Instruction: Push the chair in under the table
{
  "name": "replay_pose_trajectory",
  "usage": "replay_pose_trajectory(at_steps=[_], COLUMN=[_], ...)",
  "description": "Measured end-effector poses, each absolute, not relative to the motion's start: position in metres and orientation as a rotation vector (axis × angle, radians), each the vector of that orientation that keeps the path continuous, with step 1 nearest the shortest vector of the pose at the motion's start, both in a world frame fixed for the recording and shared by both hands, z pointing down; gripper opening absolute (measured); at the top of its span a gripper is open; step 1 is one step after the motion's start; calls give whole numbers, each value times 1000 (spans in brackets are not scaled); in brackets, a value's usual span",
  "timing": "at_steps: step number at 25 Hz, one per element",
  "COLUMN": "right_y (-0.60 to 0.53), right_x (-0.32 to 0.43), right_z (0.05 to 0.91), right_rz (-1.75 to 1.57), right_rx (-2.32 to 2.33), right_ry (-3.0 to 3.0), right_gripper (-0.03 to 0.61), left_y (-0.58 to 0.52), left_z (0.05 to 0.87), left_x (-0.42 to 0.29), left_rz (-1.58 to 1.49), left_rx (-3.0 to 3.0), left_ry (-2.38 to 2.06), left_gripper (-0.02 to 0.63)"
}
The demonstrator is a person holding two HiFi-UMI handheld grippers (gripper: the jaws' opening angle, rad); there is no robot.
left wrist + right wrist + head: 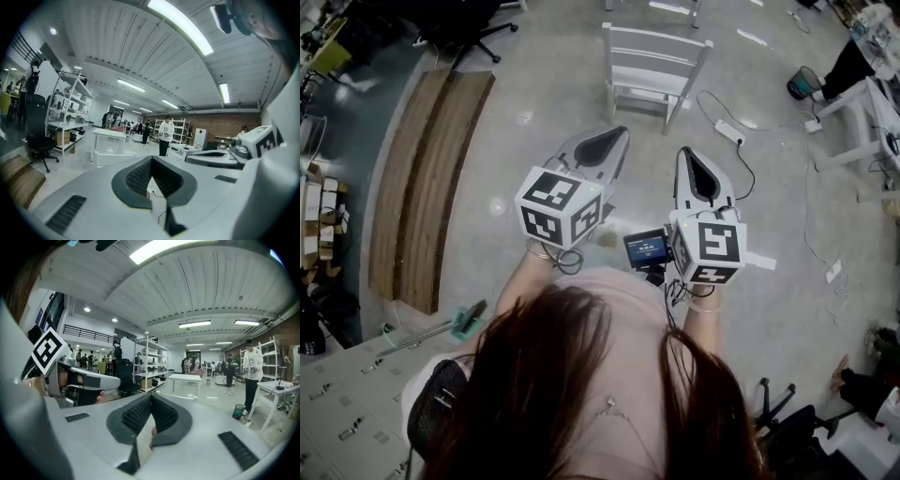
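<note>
A white slatted chair [652,66] stands on the grey floor ahead of me, its back toward me. Just beyond it, at the picture's top edge, are the legs of a white table [692,9]. In the left gripper view the table [108,133] stands behind the chair's top rail [112,157]. In the right gripper view the table [185,377] stands out on the floor. My left gripper [619,131] and right gripper [686,152] are held side by side, pointing at the chair and well short of it. Both are shut with nothing between the pads [140,176].
Long wooden boards [431,178] lie on the floor at the left. A power strip with cables [727,131] lies right of the chair, beyond it a bin [802,84] and another white table [862,122]. A person [165,136] stands farther off; shelves [70,112] line the left.
</note>
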State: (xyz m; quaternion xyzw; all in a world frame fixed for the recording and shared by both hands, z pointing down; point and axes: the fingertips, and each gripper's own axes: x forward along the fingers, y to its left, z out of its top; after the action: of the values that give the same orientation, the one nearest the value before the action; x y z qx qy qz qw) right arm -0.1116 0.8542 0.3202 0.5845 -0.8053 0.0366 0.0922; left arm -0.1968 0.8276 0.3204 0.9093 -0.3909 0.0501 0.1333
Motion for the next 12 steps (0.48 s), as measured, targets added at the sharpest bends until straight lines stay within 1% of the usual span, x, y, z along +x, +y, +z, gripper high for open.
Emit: replay_pose_trajectory(at_steps=[6,12], right_y=[822,806], right_x=[-120,-127], right_z=[316,318], right_rz=[88,65], right_rx=[1760,1760], right_ry=[-2359,-2338], right_gripper=[17,17], left_y=[795,777], left_z=[314,320], left_x=[-204,-209], left_rz=[94,110], left_rx=[2651,2646], left_ry=[-1085,-1073], left_gripper=[6,6])
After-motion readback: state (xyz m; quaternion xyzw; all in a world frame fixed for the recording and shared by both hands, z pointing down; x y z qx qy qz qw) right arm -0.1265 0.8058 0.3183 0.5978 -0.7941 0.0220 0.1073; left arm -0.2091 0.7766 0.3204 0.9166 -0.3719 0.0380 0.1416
